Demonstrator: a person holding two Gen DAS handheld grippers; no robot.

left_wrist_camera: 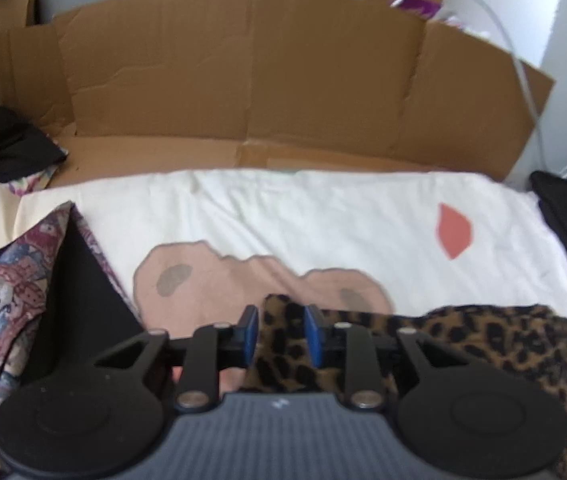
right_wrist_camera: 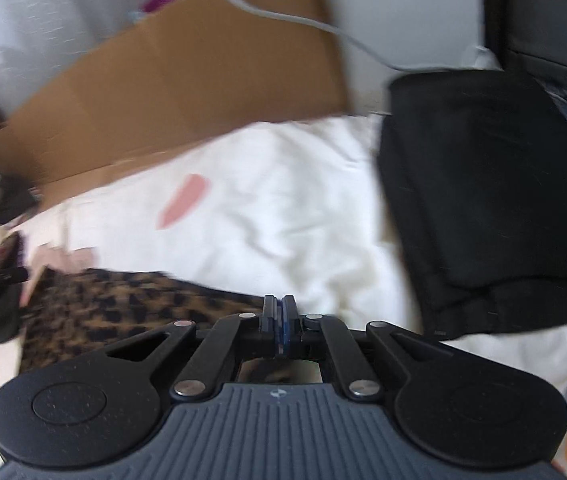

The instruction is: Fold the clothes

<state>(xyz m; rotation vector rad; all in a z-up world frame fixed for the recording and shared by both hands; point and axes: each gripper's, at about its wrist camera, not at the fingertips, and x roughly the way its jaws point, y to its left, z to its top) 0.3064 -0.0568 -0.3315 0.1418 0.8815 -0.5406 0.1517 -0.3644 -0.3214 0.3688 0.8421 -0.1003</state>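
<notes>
Holding the left hand-held gripper part-open, you had its blue pads straddling the leopard cloth corner without pinching it. Your right hand-held gripper was clenched at the cloth's far edge; whether it caught fabric, can't tell. Cloth lay flat on the white sheet, cardboard behind.

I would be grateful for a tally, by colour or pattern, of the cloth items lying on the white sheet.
Leopard print: 1, the leopard-print garment
Black: 1, the folded black garment
Floral with black lining: 1, the floral garment
Total: 3
</notes>
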